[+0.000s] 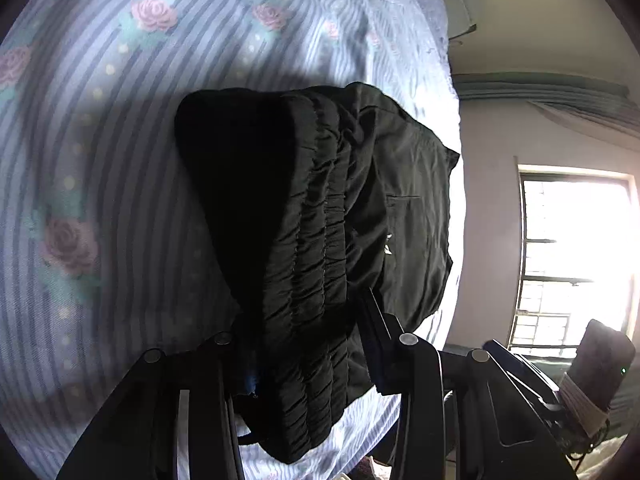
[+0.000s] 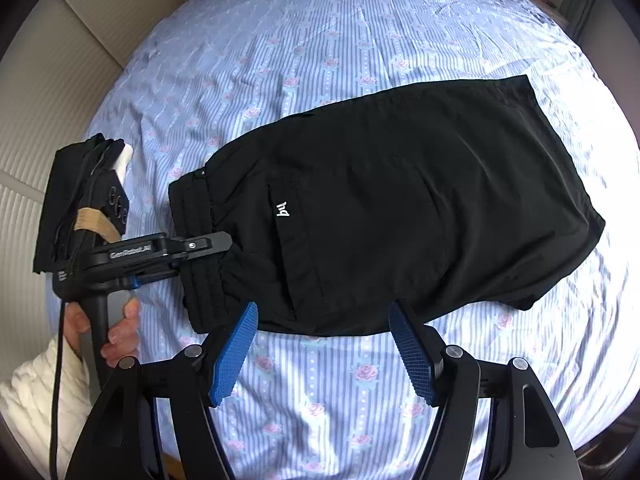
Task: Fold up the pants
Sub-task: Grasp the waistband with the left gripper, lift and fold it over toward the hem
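We note the left gripper (image 2: pixel 208 254) clamped on the elastic waistband (image 1: pixel 308 280) of the black pants (image 2: pixel 400 208); gathered fabric fills the gap between its fingers. The right gripper (image 2: pixel 324 354) hovers with its blue pads (image 2: pixel 234 356) apart and nothing between them, just beside the near edge of the pants. The pants lie flat, already doubled lengthwise, on the striped rose-print bedsheet (image 2: pixel 320 40). A hand (image 2: pixel 116 332) in a white sleeve (image 2: pixel 36 396) grips the left handle.

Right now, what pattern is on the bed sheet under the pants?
The bed sheet has pale blue and white stripes with pink roses, clearest in the right wrist view.
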{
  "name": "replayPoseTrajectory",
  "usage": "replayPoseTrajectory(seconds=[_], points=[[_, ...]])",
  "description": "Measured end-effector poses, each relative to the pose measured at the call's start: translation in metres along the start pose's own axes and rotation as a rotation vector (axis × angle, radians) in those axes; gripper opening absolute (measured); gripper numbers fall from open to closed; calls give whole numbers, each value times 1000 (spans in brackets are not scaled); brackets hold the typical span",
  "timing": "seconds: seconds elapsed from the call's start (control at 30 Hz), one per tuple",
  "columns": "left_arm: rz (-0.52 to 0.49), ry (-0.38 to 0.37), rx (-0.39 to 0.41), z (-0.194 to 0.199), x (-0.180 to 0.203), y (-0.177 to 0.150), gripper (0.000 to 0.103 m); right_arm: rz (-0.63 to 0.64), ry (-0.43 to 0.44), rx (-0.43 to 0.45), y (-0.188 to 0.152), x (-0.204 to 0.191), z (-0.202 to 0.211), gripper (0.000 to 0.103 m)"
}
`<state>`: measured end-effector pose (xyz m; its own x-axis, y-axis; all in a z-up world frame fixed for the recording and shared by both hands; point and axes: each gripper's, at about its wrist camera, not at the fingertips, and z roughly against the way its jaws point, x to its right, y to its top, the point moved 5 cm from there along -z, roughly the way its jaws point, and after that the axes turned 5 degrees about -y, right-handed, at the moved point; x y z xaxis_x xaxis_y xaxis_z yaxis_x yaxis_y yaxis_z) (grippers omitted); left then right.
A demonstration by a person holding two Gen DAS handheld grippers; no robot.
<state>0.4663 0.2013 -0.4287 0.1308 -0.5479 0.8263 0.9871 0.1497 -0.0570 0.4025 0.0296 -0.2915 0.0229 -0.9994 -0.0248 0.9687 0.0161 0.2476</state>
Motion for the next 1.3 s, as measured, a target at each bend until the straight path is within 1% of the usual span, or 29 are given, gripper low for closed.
replayPoseTrajectory(seconds=[0.03,0.07,0.1,0.13,0.17,0.2,0.27,0.33,0.4,0.47,0.5,0.57,0.6,0.67,0.73,0.8,0.83,0.9,0.93,0.97,1.03,1.17,1.23,1.3], points=[[-3,22,6,-1,3,1,38,3,-1,4,0,1,2,69],[-13,71,15,-1,9,2,34,4,-4,10,0,3,3,69],[-26,106,20,-1,15,1,27,2,-6,15,-1,6,5,69],[-30,129,29,2,22,3,26,-5,-5,19,-2,10,7,69],[-25,128,48,8,31,2,24,-17,-1,20,-4,14,9,69],[-25,111,80,18,43,2,23,-32,3,23,-5,20,12,69],[-39,99,141,36,65,1,22,-63,11,33,-9,31,20,69],[-64,118,196,55,85,3,22,-90,18,51,-12,44,30,69],[-95,174,232,68,101,5,22,-108,15,73,-15,56,39,69],[-122,267,238,73,118,8,22,-115,15,90,-17,66,47,69],[-122,321,239,71,127,9,22,-115,20,100,-17,70,49,69],[-75,408,220,62,143,10,22,-120,36,120,-17,79,55,69],[-52,423,233,60,152,11,22,-122,43,127,-17,85,58,69],[-20,393,266,58,167,8,22,-128,58,146,-17,99,65,69],[-30,401,271,41,188,3,22,-141,70,171,-16,118,74,69],[-66,461,259,16,220,5,22,-163,79,201,-14,141,84,69],[-83,476,257,8,226,6,22,-176,80,218,-13,156,90,69],[-115,520,233,-21,253,15,22,-202,72,250,-9,188,102,69],[-120,531,229,-37,265,20,22,-217,67,267,-8,204,107,69],[-127,542,222,-51,271,23,22,-233,57,280,-6,223,111,69],[-133,604,193,-88,288,35,22,-278,39,292,-3,260,115,69],[-137,730,130,-153,289,48,22,-335,16,294,8,320,110,69],[-133,769,94,-188,286,54,22,-334,2,294,16,345,103,69],[-117,786,65,-217,284,59,22,-338,-3,287,21,367,94,69]])
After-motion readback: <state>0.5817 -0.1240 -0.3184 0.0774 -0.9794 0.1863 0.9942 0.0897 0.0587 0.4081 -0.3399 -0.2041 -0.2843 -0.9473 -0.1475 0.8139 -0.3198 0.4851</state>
